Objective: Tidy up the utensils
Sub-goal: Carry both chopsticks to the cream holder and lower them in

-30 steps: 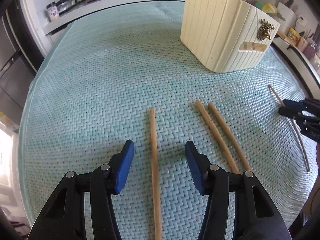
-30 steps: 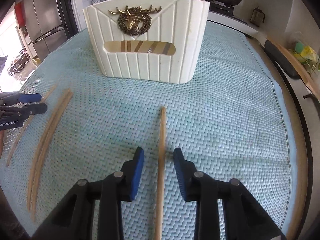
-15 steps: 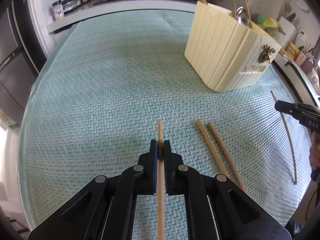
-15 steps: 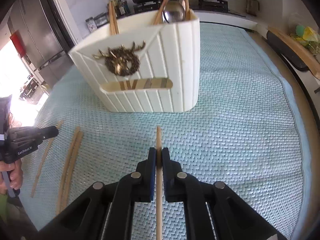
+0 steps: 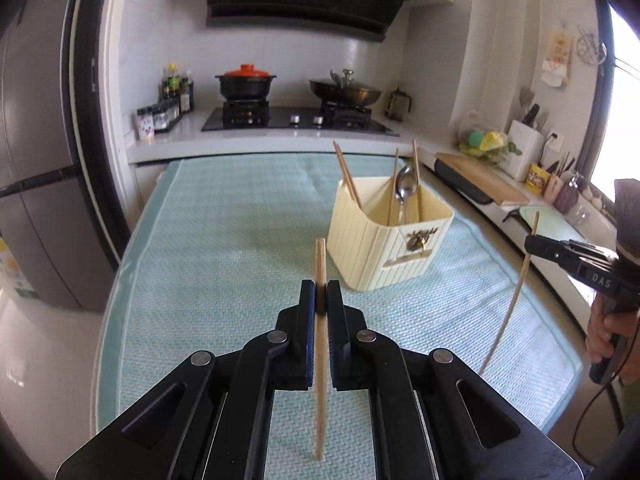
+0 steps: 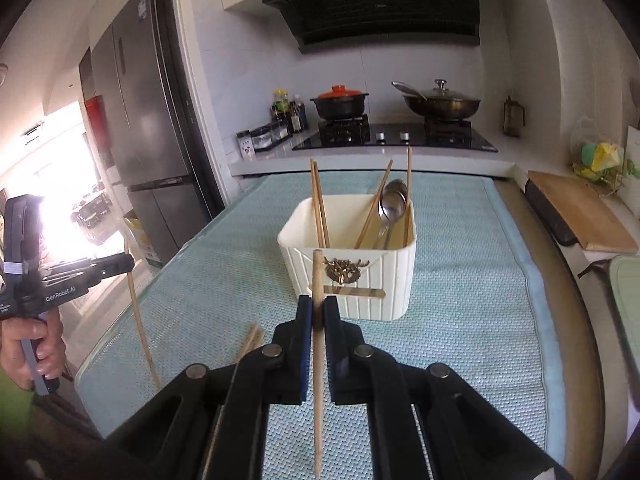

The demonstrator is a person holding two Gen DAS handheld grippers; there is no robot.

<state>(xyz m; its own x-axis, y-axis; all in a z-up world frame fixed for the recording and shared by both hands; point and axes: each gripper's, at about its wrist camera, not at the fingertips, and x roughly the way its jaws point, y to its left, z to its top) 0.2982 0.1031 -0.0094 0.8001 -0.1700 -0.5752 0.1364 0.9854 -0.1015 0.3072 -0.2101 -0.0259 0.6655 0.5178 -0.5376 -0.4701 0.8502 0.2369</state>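
While lifted, left gripper (image 5: 321,294) fingers clamp chopstick (image 5: 320,264), right gripper (image 6: 318,310) fingers clamp another chopstick (image 6: 317,280).

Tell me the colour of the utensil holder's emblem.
Gold, a deer-head emblem on the cream utensil holder; clearest in the right wrist view.

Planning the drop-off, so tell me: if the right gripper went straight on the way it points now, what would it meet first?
Probably the front wall of the cream ribbed plastic utensil holder, just below its brass deer emblem. The right gripper, shut on a wooden chopstick, aims there; depth is unclear.
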